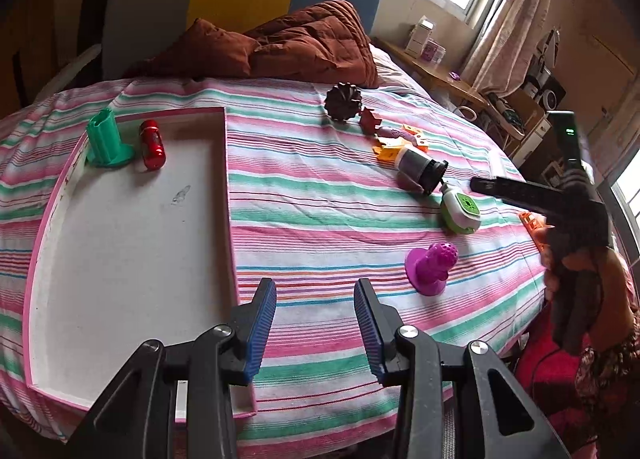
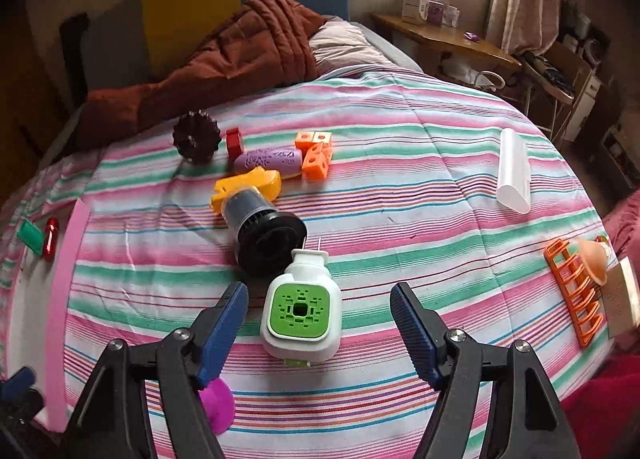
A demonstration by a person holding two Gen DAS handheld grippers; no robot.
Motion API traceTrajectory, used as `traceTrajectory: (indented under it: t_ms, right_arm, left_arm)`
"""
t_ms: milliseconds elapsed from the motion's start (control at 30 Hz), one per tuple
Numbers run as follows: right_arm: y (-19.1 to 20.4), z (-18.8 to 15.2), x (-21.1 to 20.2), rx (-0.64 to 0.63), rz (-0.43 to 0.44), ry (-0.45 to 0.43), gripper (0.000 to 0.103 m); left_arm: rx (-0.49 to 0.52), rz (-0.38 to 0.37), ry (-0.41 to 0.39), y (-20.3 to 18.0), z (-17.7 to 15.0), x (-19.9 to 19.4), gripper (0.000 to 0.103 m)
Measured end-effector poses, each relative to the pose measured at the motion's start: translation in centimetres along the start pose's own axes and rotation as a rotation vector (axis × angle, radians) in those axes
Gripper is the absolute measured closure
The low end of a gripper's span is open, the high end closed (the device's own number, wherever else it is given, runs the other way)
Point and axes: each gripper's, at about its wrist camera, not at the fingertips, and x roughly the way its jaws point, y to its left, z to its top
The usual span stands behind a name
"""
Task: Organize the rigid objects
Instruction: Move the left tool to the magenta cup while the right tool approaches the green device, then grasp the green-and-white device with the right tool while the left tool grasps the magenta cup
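A white tray with a pink rim point(image 1: 226, 163) lies on the striped bed and holds a green holder point(image 1: 106, 139) and a red cylinder point(image 1: 152, 144). My left gripper point(image 1: 315, 301) is open and empty, above the bed beside the tray's right rim. A magenta suction piece point(image 1: 432, 265) stands to its right. My right gripper point(image 2: 319, 309) is open, its jaws either side of a white and green plug-in device point(image 2: 301, 309), not touching it. Behind that device lie a black and grey cylinder point(image 2: 260, 231), a yellow piece point(image 2: 256, 181), a purple roller point(image 2: 268, 159) and orange cubes point(image 2: 316, 155).
A dark spiky ball point(image 2: 196, 137) and a red block point(image 2: 234, 143) lie further back. A clear tube point(image 2: 513, 169) and an orange rack point(image 2: 576, 291) lie to the right. A brown quilt point(image 1: 280, 43) is piled at the headboard. A wooden desk point(image 2: 440, 35) stands beyond the bed.
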Motion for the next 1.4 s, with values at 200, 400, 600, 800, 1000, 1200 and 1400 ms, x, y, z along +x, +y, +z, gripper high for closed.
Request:
traceTrajectory:
  t_ms: [200, 400, 600, 800, 1000, 1200, 1400]
  right_arm:
    - [0.6, -0.9, 3.3, -0.06, 0.004, 0.083, 0.05]
    - [-7.7, -1.7, 3.7, 0.368, 0.336, 0.117, 0.05]
    - [-16.8, -4.4, 2.7, 0.687, 0.317, 0.054, 0.035]
    - [-16.6, -3.4, 0.0, 0.533, 0.212, -0.042, 0.036]
    - [-11.0, -2.4, 0.3, 0.21, 0.117, -0.055, 0.036]
    - [-9.3, -3.0, 2.9, 0.055, -0.022, 0.012, 0.05]
    - [-9.0, -3.3, 2.6, 0.058, -0.02, 0.03, 0.05]
  left_arm:
    - [0.028, 0.005, -0.004, -0.8, -0.1, -0.3, 0.063]
    - [0.035, 0.0, 0.008, -1.4, 0.1, 0.3, 0.063]
    - [0.068, -0.027, 0.022, -3.2, 0.5, 1.0, 0.063]
    - [0.113, -0.052, 0.046, -5.7, 1.0, 2.4, 0.063]
    - [0.182, -0.075, 0.062, -8.5, 1.0, 3.5, 0.063]
    - [0.246, -0.12, 0.09, -11.0, 0.7, 5.5, 0.062]
    - [0.29, -0.096, 0.147, -12.8, 0.7, 8.9, 0.061]
